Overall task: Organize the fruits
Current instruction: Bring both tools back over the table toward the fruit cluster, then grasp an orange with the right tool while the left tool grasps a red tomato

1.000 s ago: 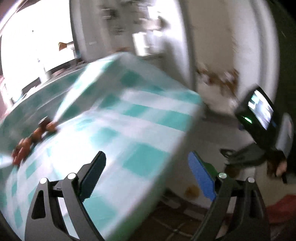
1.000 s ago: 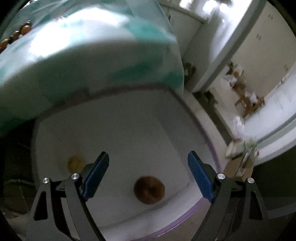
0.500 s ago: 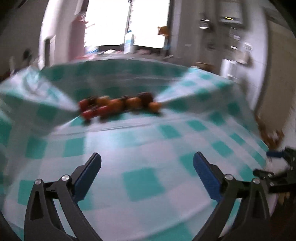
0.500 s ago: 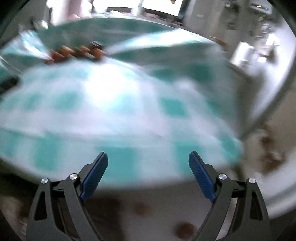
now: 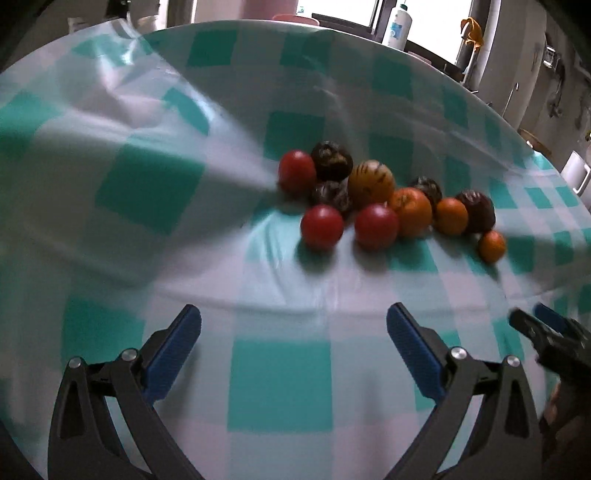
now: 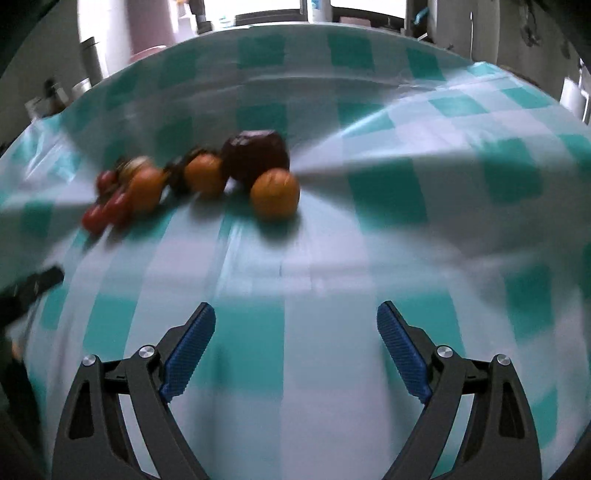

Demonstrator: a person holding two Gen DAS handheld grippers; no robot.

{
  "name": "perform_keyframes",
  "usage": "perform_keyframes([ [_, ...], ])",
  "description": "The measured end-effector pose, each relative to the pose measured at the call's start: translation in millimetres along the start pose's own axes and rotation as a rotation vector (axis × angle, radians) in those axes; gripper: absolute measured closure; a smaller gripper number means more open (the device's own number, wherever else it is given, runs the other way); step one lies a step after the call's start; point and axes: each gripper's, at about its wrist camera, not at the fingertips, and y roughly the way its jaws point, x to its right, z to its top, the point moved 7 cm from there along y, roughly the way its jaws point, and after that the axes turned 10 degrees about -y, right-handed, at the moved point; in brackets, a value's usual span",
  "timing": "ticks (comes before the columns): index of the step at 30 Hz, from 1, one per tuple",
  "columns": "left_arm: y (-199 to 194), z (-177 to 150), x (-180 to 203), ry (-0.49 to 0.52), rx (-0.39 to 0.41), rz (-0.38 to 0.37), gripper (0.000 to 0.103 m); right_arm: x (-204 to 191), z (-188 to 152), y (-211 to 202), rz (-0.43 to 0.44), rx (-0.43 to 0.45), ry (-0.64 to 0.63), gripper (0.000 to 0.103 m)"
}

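Checked teal-and-white cloth covers the tabletop (image 5: 273,373), rumpled into ridges around the fruit; a window and a white bottle (image 5: 397,27) sit behind the far edge.

Fruit lies in one loose cluster mid-cloth, well ahead of both tools. From the left wrist view: three red tomatoes, the nearest one (image 5: 321,227) at the front; several oranges, the smallest (image 5: 492,245) off at the right end; dark brown-purple fruits, one (image 5: 331,160) at the back. Most pieces touch a neighbour. The right wrist view shows the same pile from the other side (blurred), with a small orange (image 6: 275,194) nearest and a large dark fruit (image 6: 256,155) just behind it, touching.

My left hand-held gripper (image 5: 293,347) stands wide, nothing between the pads. My right hand-held gripper (image 6: 295,345) is likewise spread wide and empty, hovering over bare cloth.

Step in hand, as I judge it: the approach for a next pick. No sorting container shows in either view, so I cannot tell where pieces should go.

Next move calls for singling out an edge piece. The small orange on the right side looks easiest, being free on three sides. Round fruit on slack cloth may roll, so close squarely across its middle.
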Motion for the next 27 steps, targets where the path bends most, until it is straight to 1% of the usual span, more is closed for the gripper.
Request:
perform_keyframes([
  [2,6.7,6.4,-1.6,0.015,0.001,0.016,0.003,3.4,15.4,12.7,0.008,-0.005,0.02,0.018],
  [3,9.9,9.3,-1.8,0.022,-0.003,0.01,0.003,4.6,24.9,18.9,0.012,0.002,0.027,0.018],
  [4,12.4,12.4,-2.5,0.024,-0.005,0.003,0.005,5.2,30.3,23.0,0.012,0.005,0.027,0.02],
  [6,18.5,17.2,-4.6,0.036,-0.008,0.017,0.01,5.4,41.3,33.8,0.013,0.002,0.026,0.027],
  [7,23.2,20.0,-5.0,0.043,-0.018,0.015,0.014,5.0,44.9,37.7,0.013,0.001,0.023,0.03],
  [8,26.4,21.9,-4.2,0.044,-0.028,0.009,0.019,4.4,47.8,39.8,0.01,0.004,0.018,0.031],
  [10,33.3,24.5,-2.8,0.051,-0.044,0.008,0.021,3.1,51.4,43.3,0.009,0.004,0.008,0.032],
  [13,41.3,31.4,6.1,0.091,-0.043,0.019,0.021,2.1,54.5,45.8,0.011,0.002,-0.006,0.034],
  [14,43.8,32.5,8.0,0.096,-0.048,0.019,0.025,1.1,56.5,47.2,0.009,0.001,-0.013,0.036],
  [18,50.9,36.5,13.1,0.122,-0.049,0.053,0.031,-1.8,60.6,50.4,0.0,0.0,-0.042,0.044],
  [20,49.6,35.7,13.5,0.129,-0.048,0.05,0.033,-3.8,61.5,50.6,0.002,0.003,-0.05,0.05],
  [21,49.3,35.5,14.2,0.134,-0.047,0.048,0.036,-4.8,61.8,50.5,0.001,0.005,-0.056,0.052],
  [22,49.9,36.4,15.9,0.14,-0.046,0.052,0.041,-8.9,65.3,54.1,-0.001,0.005,-0.062,0.057],
  [23,49.5,36.0,16.5,0.148,-0.043,0.061,0.048,-10.6,65.7,54.3,-0.003,0.006,-0.072,0.063],
  [24,48.5,35.5,18.3,0.157,-0.04,0.056,0.054,-12.0,66.0,54.2,-0.008,0.007,-0.083,0.064],
  [25,48.5,35.3,21.6,0.165,-0.039,0.044,0.065,-13.1,65.6,53.9,-0.01,0.008,-0.089,0.064],
  [26,47.3,33.6,25.2,0.178,-0.04,0.027,0.071,-13.5,65.3,53.8,-0.007,0.009,-0.091,0.064],
  [27,46.9,33.2,25.2,0.183,-0.038,0.031,0.071,-13.3,64.9,53.7,0.0,0.011,-0.089,0.065],
])
